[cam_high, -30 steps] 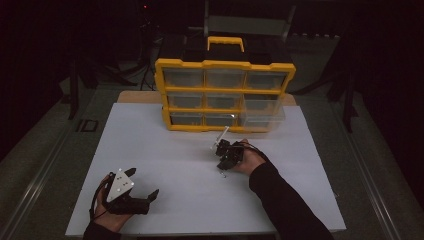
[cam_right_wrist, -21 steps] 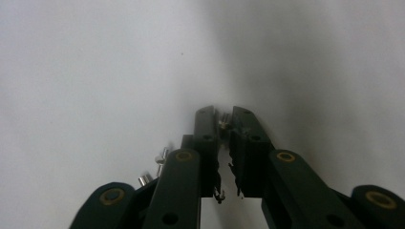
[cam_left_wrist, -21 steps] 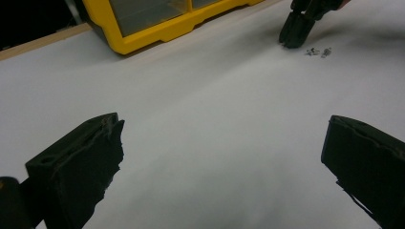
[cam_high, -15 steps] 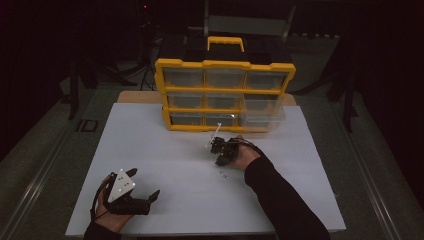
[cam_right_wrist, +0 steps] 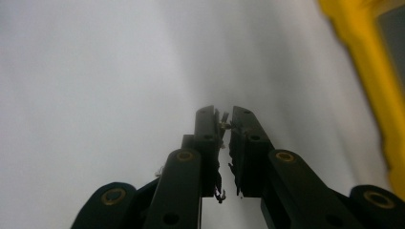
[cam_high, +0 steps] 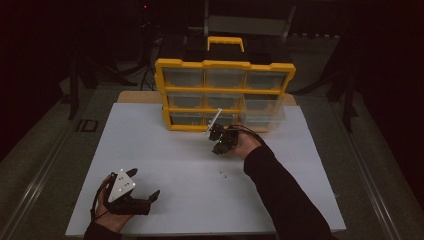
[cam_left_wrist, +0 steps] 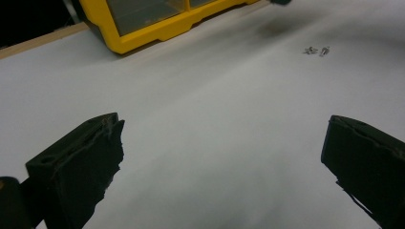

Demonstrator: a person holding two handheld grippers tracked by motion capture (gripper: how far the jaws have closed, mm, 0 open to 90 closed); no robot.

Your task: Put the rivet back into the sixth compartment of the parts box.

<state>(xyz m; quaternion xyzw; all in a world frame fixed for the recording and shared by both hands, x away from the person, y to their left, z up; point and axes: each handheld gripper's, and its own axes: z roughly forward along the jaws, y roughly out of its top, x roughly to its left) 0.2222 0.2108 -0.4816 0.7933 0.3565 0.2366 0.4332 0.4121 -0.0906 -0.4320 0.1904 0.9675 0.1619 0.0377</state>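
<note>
In the high view, the right claw (cam_high: 218, 139) is hovering a little right of the frame's centre, just in front of the bottom row of the yellow drawer cabinet (cam_high: 224, 95), which is standing at the upper middle of the white surface (cam_high: 165, 150). In the right gripper view, this claw (cam_right_wrist: 224, 125) is pinching a tiny metal screw (cam_right_wrist: 223, 126) between its tips; the jaws are standing almost together, with only a narrow slit left between them, and the cabinet's yellow edge (cam_right_wrist: 367, 76) is running down the right side of that frame.

The left claw (cam_high: 145, 200) is resting at the lower left of the high view, held in the person's left hand (cam_high: 107, 212), with a grey plate on top. In the left gripper view its jaws are standing wide apart at the lower corners of the frame, gripping nothing, with bare white surface (cam_left_wrist: 200, 143) lying between them.

More small screws (cam_left_wrist: 316, 50) are lying loose on the surface at the upper right of the left gripper view; in the high view they are showing as a small speck (cam_high: 222, 174) just below centre, below the right claw and apart from it.
</note>
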